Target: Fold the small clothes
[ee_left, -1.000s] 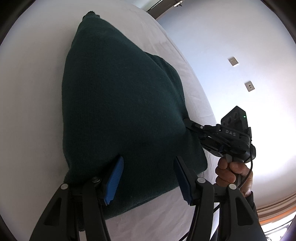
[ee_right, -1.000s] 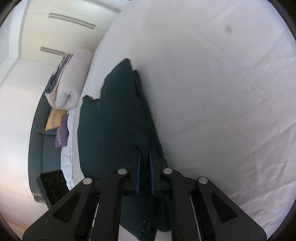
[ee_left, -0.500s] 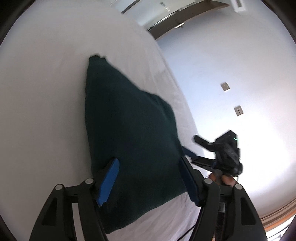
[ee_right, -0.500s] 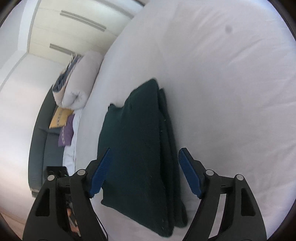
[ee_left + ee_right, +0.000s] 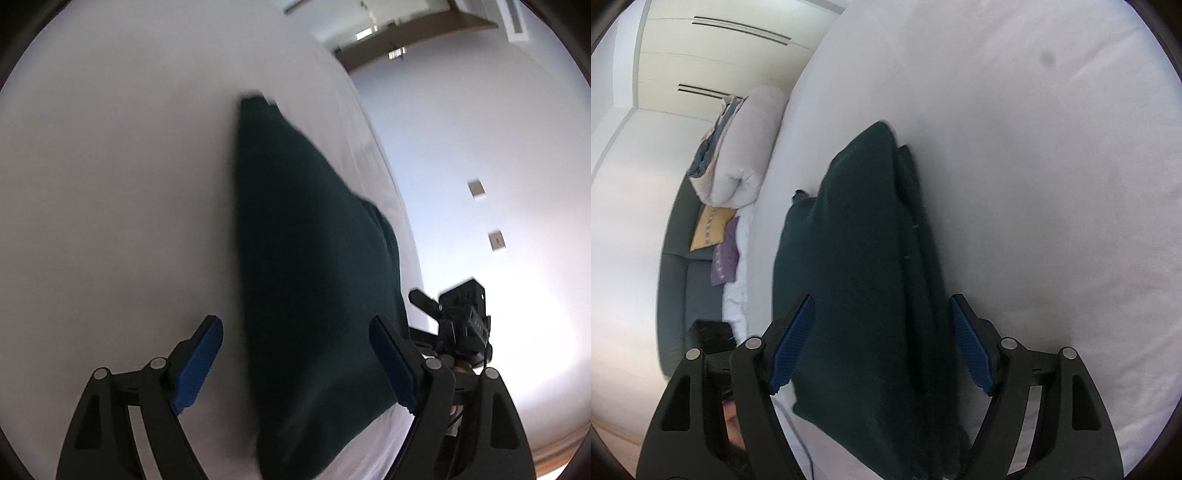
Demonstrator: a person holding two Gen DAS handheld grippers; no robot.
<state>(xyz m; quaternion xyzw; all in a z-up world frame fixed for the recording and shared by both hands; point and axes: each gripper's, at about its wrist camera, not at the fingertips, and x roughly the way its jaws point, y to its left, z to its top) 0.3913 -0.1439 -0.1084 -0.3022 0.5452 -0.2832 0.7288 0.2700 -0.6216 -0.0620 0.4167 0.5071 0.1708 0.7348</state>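
Note:
A dark green knitted garment (image 5: 314, 280) lies folded on the white bed (image 5: 110, 184). My left gripper (image 5: 295, 362) hovers over its near end with the jaws opening; the blue pads (image 5: 199, 354) stand clear of the cloth on both sides. In the right wrist view the same garment (image 5: 864, 258) shows stacked layers along its right edge. My right gripper (image 5: 882, 343) is open above it, pads (image 5: 971, 347) apart from the fabric. The right gripper (image 5: 458, 321) also appears at the bed's edge in the left wrist view, held by a hand.
A rolled white duvet (image 5: 746, 147) lies at the head of the bed. Beside it a grey sofa (image 5: 676, 288) carries a yellow cushion (image 5: 711, 227) and a purple cushion (image 5: 726, 251). Pale wardrobe doors (image 5: 720, 40) stand behind. Wall sockets (image 5: 476, 188) face the bed's right edge.
My right gripper let go of the garment's fold, opened wide and drew back. My left gripper's jaws spread wider and it pulled back, so the garment looks smaller.

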